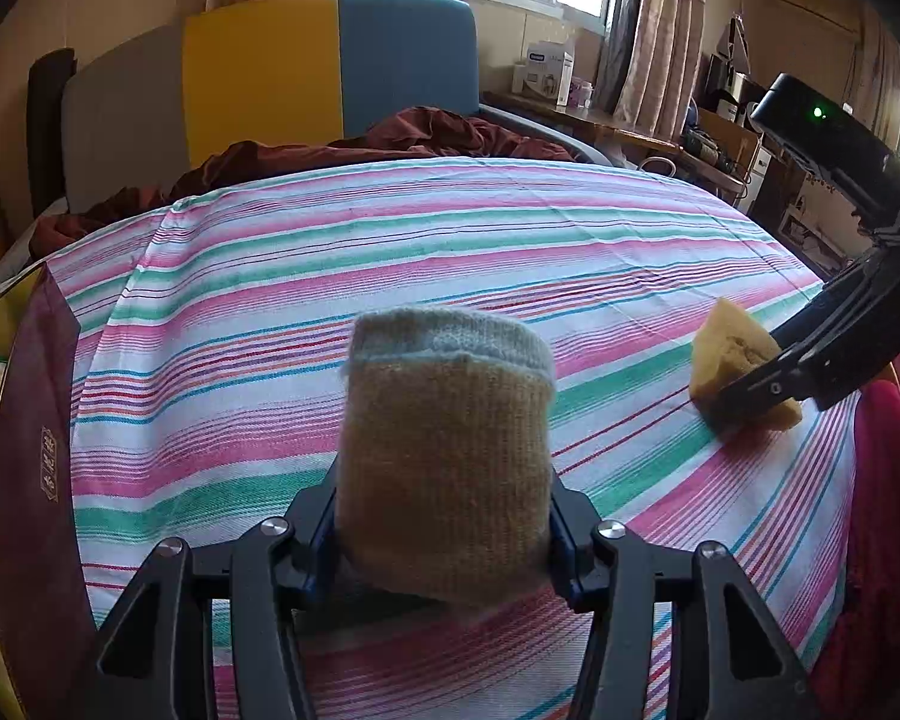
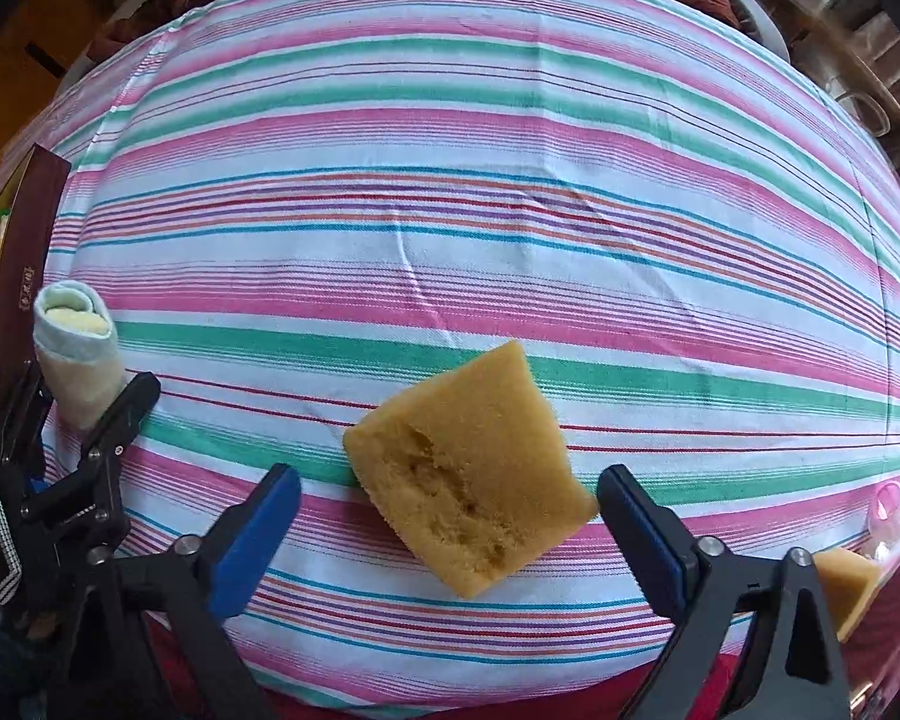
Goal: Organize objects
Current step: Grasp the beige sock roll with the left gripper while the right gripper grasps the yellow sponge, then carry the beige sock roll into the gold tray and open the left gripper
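Two grippers over a striped sheet (image 2: 450,120).
Left gripper (image 1: 444,534): clamped on a rolled sock (image 1: 444,468) (raised, near left).
Right gripper (image 2: 450,510): jaws apart, straddling a sponge (image 2: 468,474) lying on the sheet, untouched.

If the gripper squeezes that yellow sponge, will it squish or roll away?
The yellow sponge looks full of holes and crumbly, so it will probably squish and feel light. Its flat, blocky sides make rolling unlikely. It lies between the right gripper fingers, apparently not yet pinched, on the striped sheet.
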